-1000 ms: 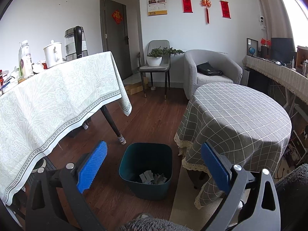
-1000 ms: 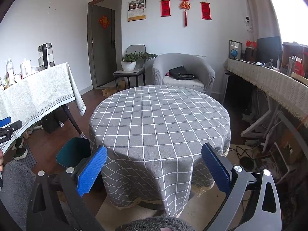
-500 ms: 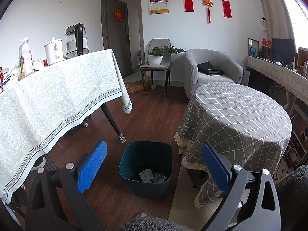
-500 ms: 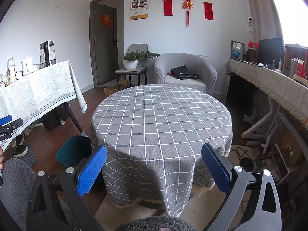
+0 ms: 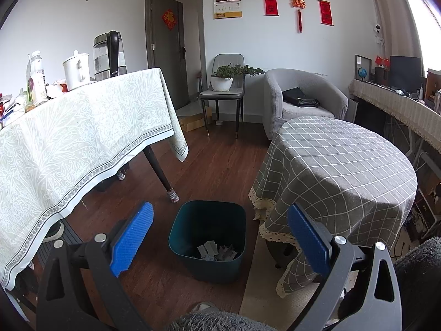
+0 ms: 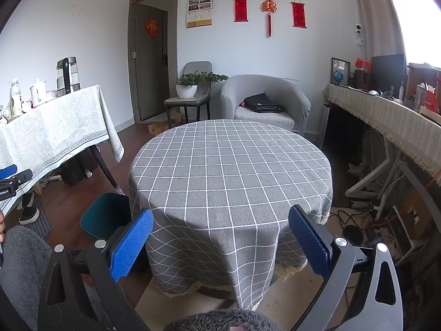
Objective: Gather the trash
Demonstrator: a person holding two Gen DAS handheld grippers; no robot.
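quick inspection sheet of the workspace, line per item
surface: round table in grey checked cloth, top bare
job's things: teal bin on the floor beside it, paper scraps inside
clutter: kettle, jug and bottles on side table
grippers: left gripper and right gripper open, empty
cables: tangle on floor right of round table
surroundings: armchair, chair with plant, door

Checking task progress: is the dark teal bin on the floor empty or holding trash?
Holding trash: the bin stands upright with crumpled paper scraps covering part of its bottom, far from full.
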